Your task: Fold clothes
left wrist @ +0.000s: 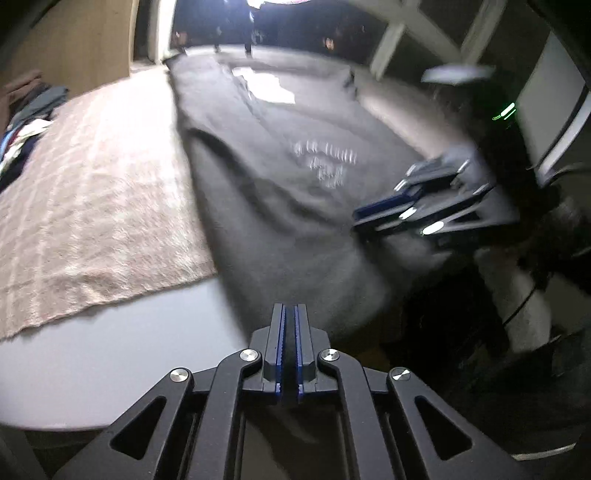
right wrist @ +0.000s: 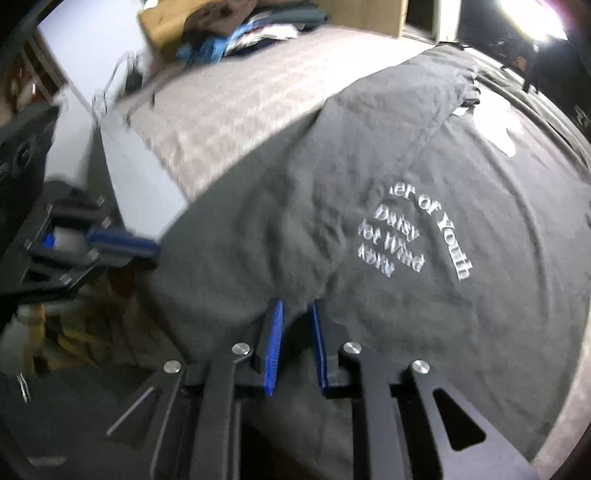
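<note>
Two black tongs with blue ribbed pads work at the near edge of a table. The left tong (left wrist: 290, 314) points forward and level, its two pads pressed together with only a hairline gap; the hem of a dark grey cotton T-shirt with white lettering (left wrist: 280, 192) lies right at its tips, but whether any fabric is pinched between them cannot be told. The right tong (right wrist: 297, 310) also points forward, its pads parted, with a bunched fold of the same shirt sitting between them and draping over its tips.

The shirt spreads ahead of both tongs across the table, its hem hanging over the near edge. Motion blur softens much of both views. The lettering is partly cut off by a fold; "of Youth" and "Daisy" can be read. Left of the shirt lies one pale pink checked woven blanket (left wrist: 92, 192), and beyond it, far left of the tongs, one jumbled pile of mixed clothes (right wrist: 236, 29), too tangled to count. A bare strip of the white tabletop (left wrist: 110, 365) shows beside the left tong.
</note>
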